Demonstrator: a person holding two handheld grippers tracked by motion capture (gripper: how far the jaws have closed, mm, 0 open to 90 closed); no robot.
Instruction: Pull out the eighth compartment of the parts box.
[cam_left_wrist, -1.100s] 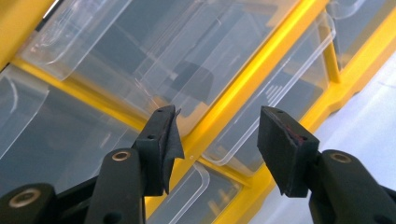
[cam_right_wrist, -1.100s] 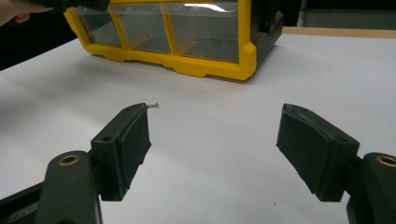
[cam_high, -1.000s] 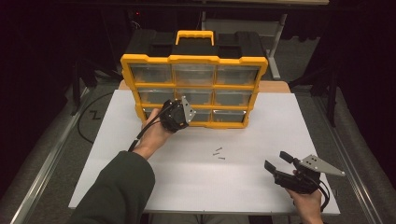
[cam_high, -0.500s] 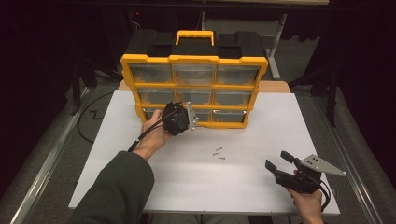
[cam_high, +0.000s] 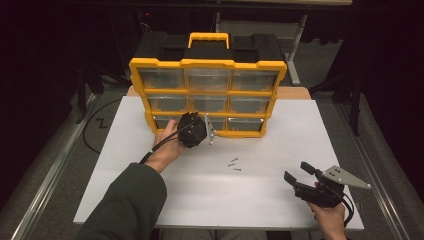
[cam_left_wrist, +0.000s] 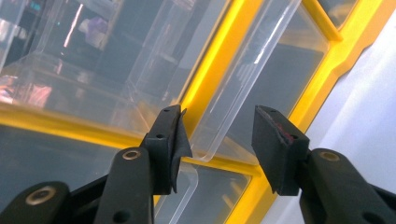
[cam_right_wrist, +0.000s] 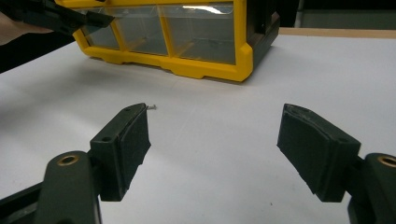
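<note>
In the centre of the high view the left gripper (cam_high: 206, 131) is pressed up to the bottom row of the yellow plastic organiser cabinet with clear drawers (cam_high: 207, 95), which stands at the far edge of the white table top (cam_high: 280, 150). Its jaws have just been closing around the lip of a clear plastic drawer (cam_left_wrist: 243, 93), not yet touching it. At lower right the right gripper (cam_high: 296, 173) hovers with jaws apart and empty, two small screws (cam_high: 234, 165) lying left of it.

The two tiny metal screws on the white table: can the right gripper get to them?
Probably yes. The right gripper is open and sits low over the white table, aimed toward the two tiny metal screws, with only bare tabletop between. The left gripper is off at the yellow drawer cabinet.
</note>
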